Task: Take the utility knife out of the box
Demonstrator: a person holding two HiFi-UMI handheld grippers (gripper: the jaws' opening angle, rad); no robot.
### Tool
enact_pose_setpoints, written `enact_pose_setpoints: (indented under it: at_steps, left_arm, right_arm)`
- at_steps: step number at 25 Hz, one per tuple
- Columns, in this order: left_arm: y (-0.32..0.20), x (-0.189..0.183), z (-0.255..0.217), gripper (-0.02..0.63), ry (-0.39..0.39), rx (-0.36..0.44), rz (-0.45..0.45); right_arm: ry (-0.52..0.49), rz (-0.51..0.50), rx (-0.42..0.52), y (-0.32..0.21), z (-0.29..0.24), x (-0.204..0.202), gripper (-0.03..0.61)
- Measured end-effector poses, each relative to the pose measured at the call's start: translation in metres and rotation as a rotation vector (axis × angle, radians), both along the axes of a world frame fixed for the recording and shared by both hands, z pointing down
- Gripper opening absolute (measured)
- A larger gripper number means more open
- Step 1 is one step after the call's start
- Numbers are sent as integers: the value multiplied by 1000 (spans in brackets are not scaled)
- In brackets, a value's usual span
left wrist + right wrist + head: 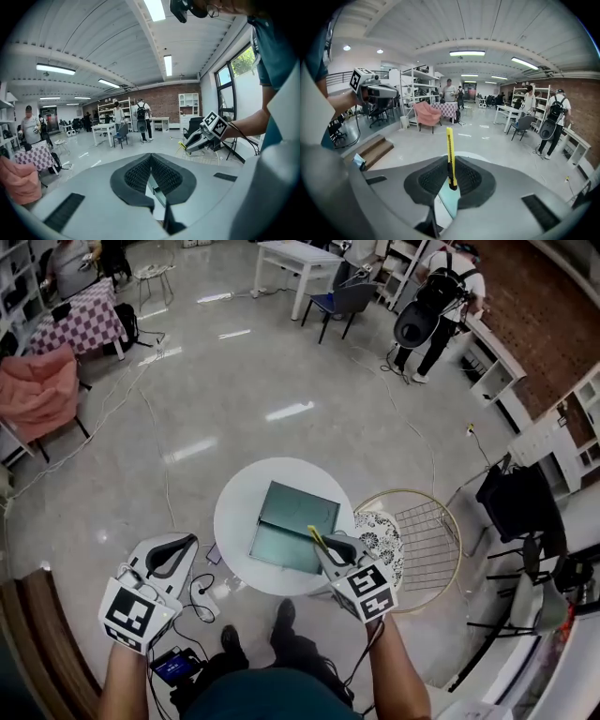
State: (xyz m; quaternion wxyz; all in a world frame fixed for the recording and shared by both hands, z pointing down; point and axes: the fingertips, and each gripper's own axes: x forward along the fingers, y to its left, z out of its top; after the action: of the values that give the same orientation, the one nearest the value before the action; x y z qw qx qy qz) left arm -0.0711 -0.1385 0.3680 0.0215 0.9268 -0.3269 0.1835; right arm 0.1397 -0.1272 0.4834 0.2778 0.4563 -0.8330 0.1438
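Note:
An open teal box (291, 526) lies on a round white table (234, 512). My right gripper (330, 546) hovers over the box's near right corner, shut on a yellow utility knife (315, 538). In the right gripper view the knife (450, 157) stands upright, clamped between the dark pads, with the box (446, 202) showing below through the gap. My left gripper (186, 544) hangs left of the table, off its edge, with its jaws shut on nothing. The left gripper view shows its pads (136, 176) pressed together, and the right gripper (187, 147) with the knife farther off.
A gold wire stool (422, 540) and a patterned round cushion (382, 532) stand right of the table. Cables and a small device (173, 664) lie on the floor at the left. A black chair (520, 502) is at the right. A person with a backpack (439, 296) stands far off.

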Motion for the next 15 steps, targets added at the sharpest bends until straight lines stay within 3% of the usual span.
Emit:
enact_pose_setpoints:
  at_steps: [6, 11, 15]
  left_arm:
    - [15, 12, -28, 18, -4, 33, 55]
    - [37, 49, -45, 18, -9, 60, 109]
    - [39, 57, -58, 18, -13, 76, 145]
  right_arm:
    - [-102, 80, 80, 23, -52, 4, 67]
    - [-185, 138, 136, 52, -85, 36, 67]
    - [-244, 177, 181, 60, -109, 43, 67]
